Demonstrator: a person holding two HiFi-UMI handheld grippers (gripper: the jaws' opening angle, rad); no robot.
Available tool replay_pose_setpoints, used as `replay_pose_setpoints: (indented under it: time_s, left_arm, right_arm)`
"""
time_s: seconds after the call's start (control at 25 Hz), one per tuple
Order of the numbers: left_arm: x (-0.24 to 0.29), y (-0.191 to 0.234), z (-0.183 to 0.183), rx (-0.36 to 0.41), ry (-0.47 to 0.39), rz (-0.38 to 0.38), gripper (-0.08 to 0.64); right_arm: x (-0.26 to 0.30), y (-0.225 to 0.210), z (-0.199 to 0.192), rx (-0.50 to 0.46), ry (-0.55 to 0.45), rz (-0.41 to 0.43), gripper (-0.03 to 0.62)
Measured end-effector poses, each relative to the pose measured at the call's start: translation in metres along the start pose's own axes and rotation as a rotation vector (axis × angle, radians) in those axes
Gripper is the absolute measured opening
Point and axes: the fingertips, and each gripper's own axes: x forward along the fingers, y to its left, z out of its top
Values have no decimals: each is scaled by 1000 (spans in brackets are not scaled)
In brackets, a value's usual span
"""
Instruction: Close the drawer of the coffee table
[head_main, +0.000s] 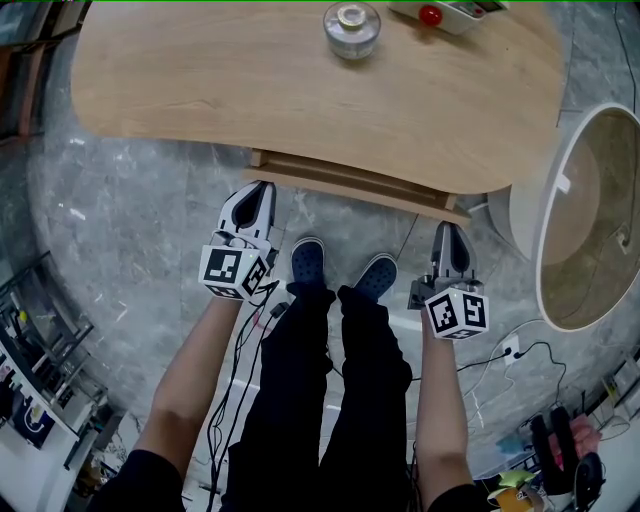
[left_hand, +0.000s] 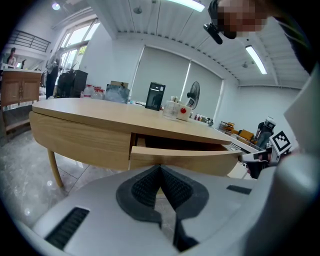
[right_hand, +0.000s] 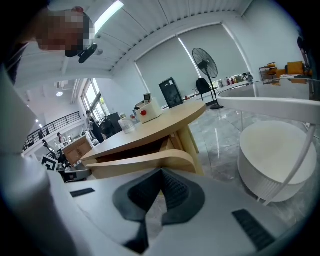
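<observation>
1. As seen from above, biggest of all: grey stone floor (head_main: 140, 220), shiny and speckled.
2. Next, coffee table (head_main: 250, 90) of pale smooth wood, rounded like a bean, with a flat surface.
3. Off to the right, round white side table (head_main: 522, 215), well apart.
4. Then drawer (head_main: 350, 183), same pale wood, long and thin with a curved front. Sticks out a little from under the surface, on the near side. Runs sideways, from one claw across to the other. Lies straight ahead of both.
5. Left claw (head_main: 258, 192), grey and white, closed tight on nothing, dark ribbed pads (left_hand: 145, 187) pressed together. Sits just before the left end of the drawer front; hard to tell if touching.
6. Right claw (head_main: 448, 235), also closed and empty, near the right end, maybe a bit further back.
7. Best guess for the next move: push forward with both tips, evenly, so as not to jam the drawer crooked.
8. Smallest: glass jar (head_main: 351, 28) with a lid, and a red knob (head_main: 430, 15), far back on the surface.
</observation>
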Motion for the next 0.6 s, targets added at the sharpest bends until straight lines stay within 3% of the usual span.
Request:
replay_pose_setpoints:
  time_s: [0.6]
  left_arm:
    - [14, 5, 10, -10, -19, 3, 25]
  right_arm:
    - [14, -2, 10, 3, -6, -3, 26]
